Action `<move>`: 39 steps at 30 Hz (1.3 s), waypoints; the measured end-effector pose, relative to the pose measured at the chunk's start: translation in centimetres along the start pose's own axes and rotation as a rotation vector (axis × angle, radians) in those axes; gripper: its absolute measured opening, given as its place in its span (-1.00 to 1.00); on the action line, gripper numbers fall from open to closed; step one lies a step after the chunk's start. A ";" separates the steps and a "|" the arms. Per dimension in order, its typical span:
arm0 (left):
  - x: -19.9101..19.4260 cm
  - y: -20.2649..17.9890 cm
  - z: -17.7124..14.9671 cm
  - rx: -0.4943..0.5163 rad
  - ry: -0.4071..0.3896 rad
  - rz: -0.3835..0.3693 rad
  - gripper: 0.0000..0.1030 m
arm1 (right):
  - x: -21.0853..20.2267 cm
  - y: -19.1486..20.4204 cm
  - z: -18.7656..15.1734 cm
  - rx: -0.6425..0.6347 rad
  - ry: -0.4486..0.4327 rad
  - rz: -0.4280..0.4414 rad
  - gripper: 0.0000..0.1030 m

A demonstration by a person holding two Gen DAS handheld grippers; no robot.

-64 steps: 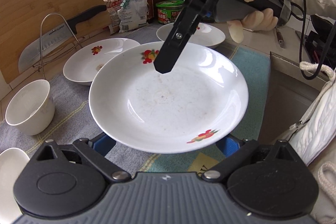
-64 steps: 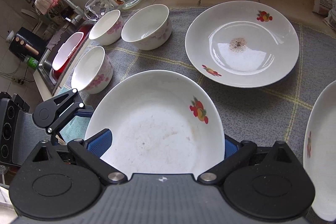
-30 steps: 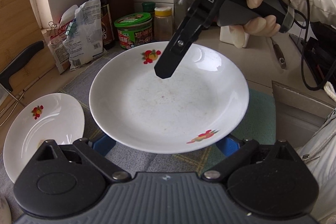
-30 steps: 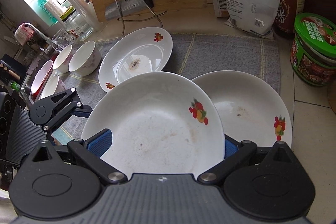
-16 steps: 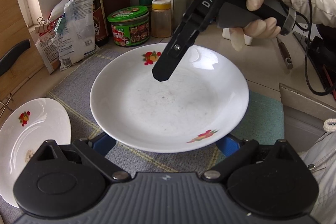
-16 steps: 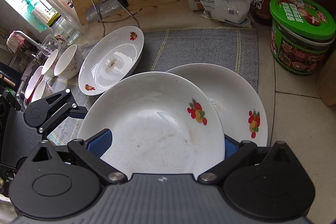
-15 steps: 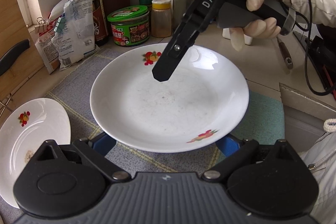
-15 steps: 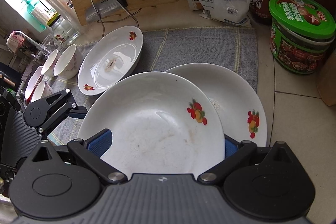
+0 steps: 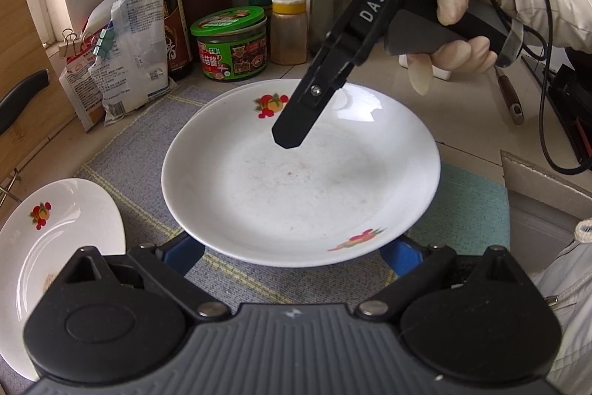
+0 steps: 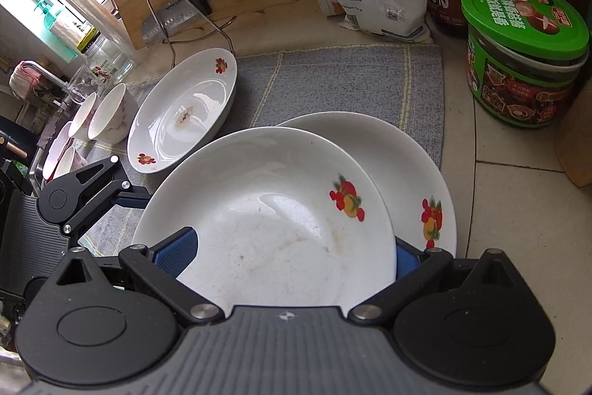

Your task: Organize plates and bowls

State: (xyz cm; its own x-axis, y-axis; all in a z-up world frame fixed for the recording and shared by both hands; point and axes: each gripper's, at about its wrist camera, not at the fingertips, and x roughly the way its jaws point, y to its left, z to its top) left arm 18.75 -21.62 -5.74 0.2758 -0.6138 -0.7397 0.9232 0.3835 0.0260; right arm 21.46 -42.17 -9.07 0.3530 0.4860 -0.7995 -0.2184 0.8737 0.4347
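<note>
Gripping a white plate (image 9: 296, 195) by opposite rims, my left fingers (image 9: 292, 252) stand wide with the blue pads pressed to its underside edges. It is shallow, faintly smeared, with fruit prints near two edges, held above the grey mat (image 9: 137, 136). Since a second ago the green-lidded jar (image 9: 231, 43) and bottles have drawn closer, and a rim of a second plate (image 9: 218, 95) now peeks from beneath. The right tool's finger (image 9: 296, 124) hangs over the plate.

From my right wrist, my right fingers (image 10: 292, 258) pinch the same plate (image 10: 266, 221) across its width. Only here the second plate (image 10: 407, 165) on the surface shows broadly, more overlapped than before, plus a third plate (image 10: 185, 113) and bowls (image 10: 107, 113) further left.
</note>
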 end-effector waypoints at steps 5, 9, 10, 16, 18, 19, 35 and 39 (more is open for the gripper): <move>0.4 0.0 0.2 0.004 0.007 0.000 0.94 | 0.1 -0.4 0.0 0.004 0.001 -0.002 1.00; 0.7 0.1 0.4 0.004 0.015 0.002 0.94 | 0.3 -0.7 -0.1 0.010 0.005 -0.003 1.00; 0.8 0.1 0.4 0.003 0.017 0.002 0.94 | 0.3 -0.7 -0.1 0.010 0.006 -0.004 1.00; 1.2 0.5 0.6 0.007 0.026 0.000 0.93 | 0.3 -0.9 -0.1 0.009 0.007 -0.004 1.00; 1.3 0.7 0.6 0.005 0.028 0.005 0.93 | 0.3 -0.9 -0.2 0.009 0.008 -0.005 1.00; 1.4 0.8 0.6 0.007 0.028 0.007 0.93 | 0.3 -1.0 -0.2 0.011 0.009 -0.007 1.00; 2.2 1.1 0.8 0.023 0.034 -0.007 0.92 | -0.7 -1.6 -1.2 0.040 0.008 -0.028 1.00; 2.4 1.0 0.7 0.031 0.037 -0.004 0.93 | -1.1 -1.5 -1.3 0.043 0.002 -0.037 1.00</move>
State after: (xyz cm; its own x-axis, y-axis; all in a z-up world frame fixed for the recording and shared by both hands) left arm 20.51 -23.22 -6.99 0.2624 -0.5888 -0.7645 0.9321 0.3595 0.0430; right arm 20.17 -44.03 -9.39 0.3579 0.4536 -0.8161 -0.1655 0.8910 0.4227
